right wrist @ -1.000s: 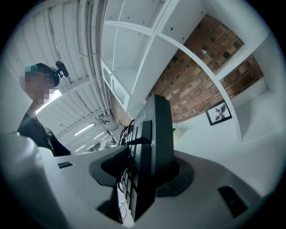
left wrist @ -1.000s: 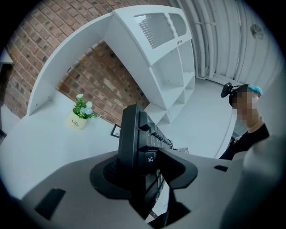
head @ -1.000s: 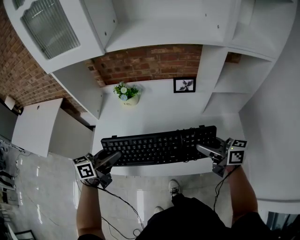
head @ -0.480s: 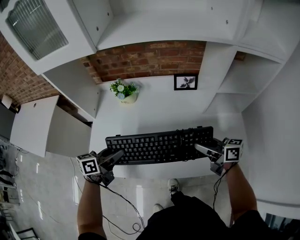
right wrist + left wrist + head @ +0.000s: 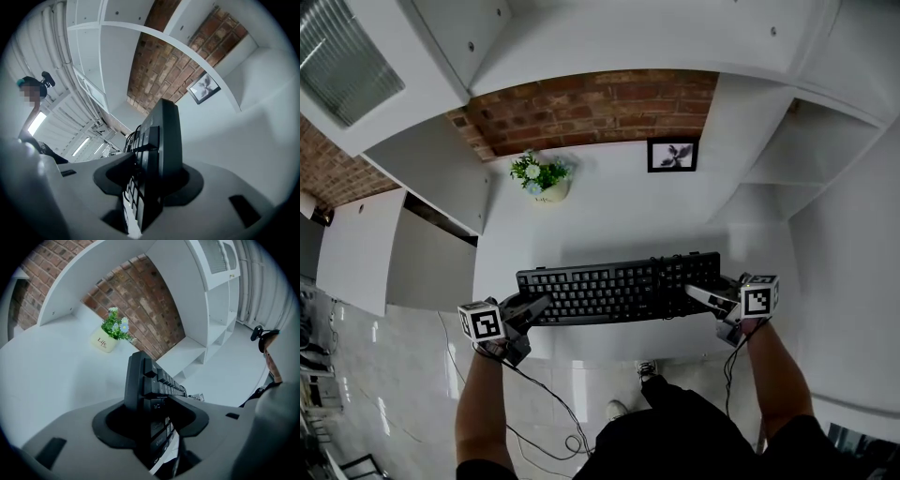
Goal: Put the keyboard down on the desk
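A black keyboard (image 5: 619, 289) lies lengthwise across the white desk (image 5: 609, 225), near its front edge. My left gripper (image 5: 534, 307) is at the keyboard's left end, and its jaws are opening. In the left gripper view the keyboard (image 5: 145, 376) still stands between the jaws of the gripper (image 5: 150, 413), with a dark gap along its underside. My right gripper (image 5: 698, 292) holds the right end. The right gripper view shows the gripper (image 5: 150, 173) with both pads pressed on the keyboard (image 5: 164, 136).
A small potted plant (image 5: 539, 176) and a framed picture (image 5: 672, 155) stand at the back of the desk by the brick wall. White shelving (image 5: 787, 159) rises at the right and a cabinet (image 5: 431, 159) at the left. Cables (image 5: 553, 412) trail on the floor.
The head view has shifted, so the desk sits a little differently in the frame. The keyboard and both grippers stay in nearly the same place on the desk.
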The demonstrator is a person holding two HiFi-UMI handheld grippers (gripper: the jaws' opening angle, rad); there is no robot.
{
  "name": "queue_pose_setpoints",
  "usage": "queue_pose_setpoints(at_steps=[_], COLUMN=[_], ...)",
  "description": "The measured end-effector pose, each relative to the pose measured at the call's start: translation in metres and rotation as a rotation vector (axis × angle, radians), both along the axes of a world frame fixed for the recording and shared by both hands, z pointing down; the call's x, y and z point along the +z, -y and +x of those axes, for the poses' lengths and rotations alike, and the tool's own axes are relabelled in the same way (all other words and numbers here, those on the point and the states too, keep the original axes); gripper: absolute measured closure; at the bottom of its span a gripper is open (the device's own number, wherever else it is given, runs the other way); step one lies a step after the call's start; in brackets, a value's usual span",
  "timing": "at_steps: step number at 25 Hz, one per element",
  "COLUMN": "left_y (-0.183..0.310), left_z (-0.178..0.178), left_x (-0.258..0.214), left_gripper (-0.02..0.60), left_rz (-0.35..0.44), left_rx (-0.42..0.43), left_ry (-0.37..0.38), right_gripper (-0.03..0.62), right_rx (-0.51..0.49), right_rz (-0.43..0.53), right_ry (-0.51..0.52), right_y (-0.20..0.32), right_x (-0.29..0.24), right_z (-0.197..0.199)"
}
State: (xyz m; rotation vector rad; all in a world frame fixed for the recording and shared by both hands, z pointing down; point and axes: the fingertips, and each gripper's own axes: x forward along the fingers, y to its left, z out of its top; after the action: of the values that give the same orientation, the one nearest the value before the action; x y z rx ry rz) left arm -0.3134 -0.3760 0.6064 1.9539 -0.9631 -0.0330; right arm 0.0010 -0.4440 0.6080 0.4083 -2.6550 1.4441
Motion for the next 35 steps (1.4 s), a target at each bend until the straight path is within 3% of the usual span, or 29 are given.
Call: queue_pose_setpoints(at_steps=[6,14,35], left_y=[0.006,0.012,0.017], left_z=[-0.003,-0.006,-0.015], left_x=[0.031,0.055,0.092], left_gripper=[0.342,0.333,0.295], left_rz=[-0.078,-0.127,-0.251], left_rx=[-0.014,-0.026,-0.063], left_ry=[-0.009,0.017,0.175], right_gripper=[0.401,0.396,0.37], right_rx=[-0.006,0.005,-0.005], right_rz=[-0.057,-0.12,-0.251], right_ry=[-0.039,-0.073,-0.188], right_y=[0.005,0.012,0.018], right_x=[0.03,0.052,0.087], right_z=[-0.002,-0.003,-0.006])
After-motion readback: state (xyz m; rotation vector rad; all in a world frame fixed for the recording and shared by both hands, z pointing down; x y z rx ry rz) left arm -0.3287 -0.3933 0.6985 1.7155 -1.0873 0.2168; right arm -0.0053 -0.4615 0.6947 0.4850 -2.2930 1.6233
